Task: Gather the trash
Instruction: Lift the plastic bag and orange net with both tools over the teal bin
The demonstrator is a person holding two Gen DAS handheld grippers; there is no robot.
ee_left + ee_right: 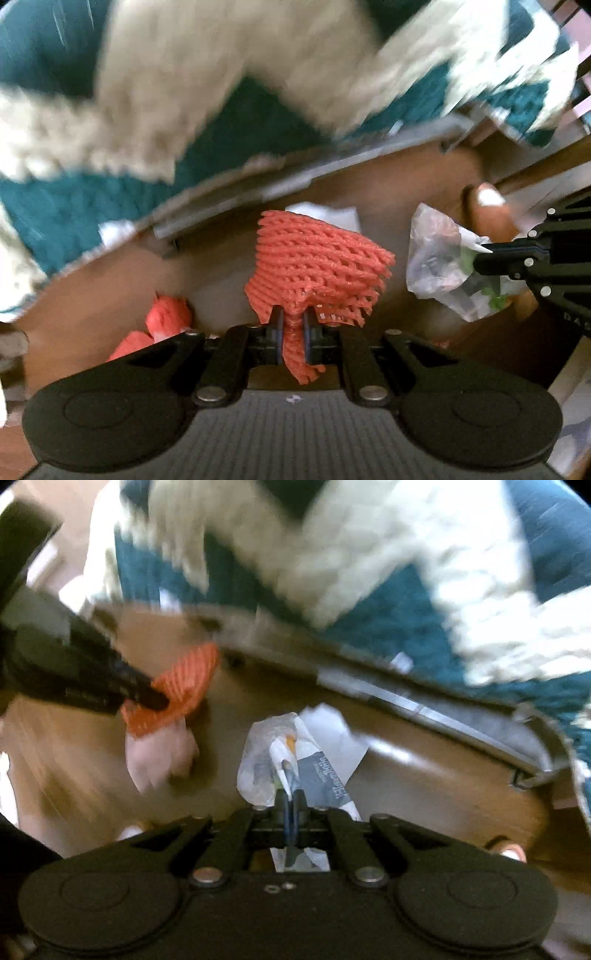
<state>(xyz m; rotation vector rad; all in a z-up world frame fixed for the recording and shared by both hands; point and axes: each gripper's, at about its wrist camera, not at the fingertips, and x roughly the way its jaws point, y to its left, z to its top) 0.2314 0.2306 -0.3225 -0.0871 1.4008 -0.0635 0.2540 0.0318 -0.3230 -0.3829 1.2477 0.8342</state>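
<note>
An orange foam fruit net (317, 269) hangs pinched at its lower end in my left gripper (293, 325), which is shut on it above the brown floor. The net shows again at the left of the right wrist view (177, 690), with the left gripper (155, 699) on it. A crumpled clear plastic wrapper with printed paper (280, 760) is clamped in my right gripper (291, 801), which is shut on it. That same wrapper (439, 258) appears at the right of the left wrist view, gripped by the right gripper (480, 254).
More orange-red scraps (162, 317) lie on the brown floor (96, 295) at the lower left. A teal and cream patterned rug (122, 122) fills the top, edged by a grey metal strip (436, 705). White paper (325, 214) lies behind the net. Both views are motion-blurred.
</note>
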